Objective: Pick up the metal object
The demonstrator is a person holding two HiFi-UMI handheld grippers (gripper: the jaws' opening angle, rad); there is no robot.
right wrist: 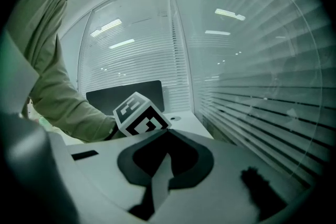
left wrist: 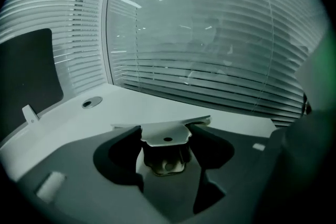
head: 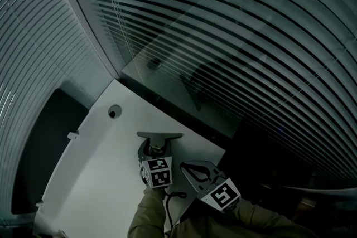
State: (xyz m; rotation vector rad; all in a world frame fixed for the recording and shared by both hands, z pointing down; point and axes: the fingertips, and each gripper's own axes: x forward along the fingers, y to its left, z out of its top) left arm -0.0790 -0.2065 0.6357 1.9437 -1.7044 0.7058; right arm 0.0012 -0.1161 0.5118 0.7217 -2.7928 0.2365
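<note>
Slatted blinds (head: 234, 25) fill the upper and right parts of the head view, curving from the upper left corner down to the right edge. Below them a white surface (head: 95, 175) runs as a slanted strip from the lower left up to the middle of the frame. A dark flat panel (head: 44, 147) stands along its left edge.

At the bottom centre, an olive-green sleeve (head: 148, 217) reaches in from the lower edge. The left gripper (head: 158, 150) sits just above it, its marker cube (head: 157, 171) facing up. Just to its right lies the right gripper (head: 188, 169), angled toward the lower right.

In the left gripper view the fingers (left wrist: 123, 147) stand wide apart. The metal object (left wrist: 167, 136), a small bent bracket with a flat top and a hole in it, sits on the surface between them at the centre of the frame. Whether it touches either finger cannot be told. In the head view it lies just below the middle.

In the right gripper view the fingers meet at the tip, with nothing between them.

A thin black cable (head: 169, 202) loops below the cube. A small round hole (head: 114, 112) shows in the surface, up and left of the bracket.
</note>
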